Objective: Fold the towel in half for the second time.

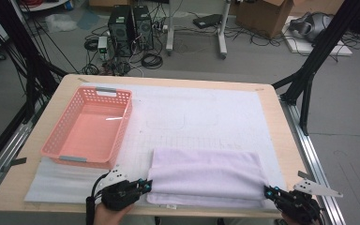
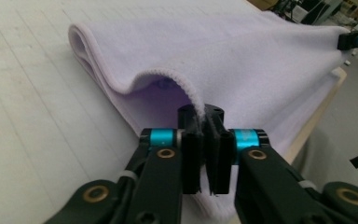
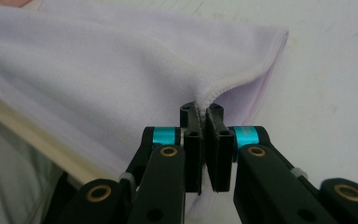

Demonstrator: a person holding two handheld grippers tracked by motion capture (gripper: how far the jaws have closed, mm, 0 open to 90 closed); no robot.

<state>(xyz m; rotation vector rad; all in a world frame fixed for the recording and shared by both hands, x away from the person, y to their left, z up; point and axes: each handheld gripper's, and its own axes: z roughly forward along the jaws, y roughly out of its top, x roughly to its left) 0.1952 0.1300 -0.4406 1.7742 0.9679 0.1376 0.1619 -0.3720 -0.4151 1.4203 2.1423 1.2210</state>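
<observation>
pink basket (image 1: 90, 125) beside folded lilac towel (image 1: 206, 176)

A soft, pale purple fleece towel (image 1: 206, 176) lay in the lower middle of the high view, close to the bottom edge of the frame. It was folded over, so it made a long flat shape with more than one layer. The folded side ran along the top, and the loose edges ran along the bottom. A small white tag stuck out at its lower edge. In the left gripper view the towel (image 2: 242, 60) filled the upper middle, and one stitched corner was lifted up off the layers below. In the right gripper view the towel (image 3: 102, 70) spread across the upper left, with its other stitched corner raised too.
</observation>
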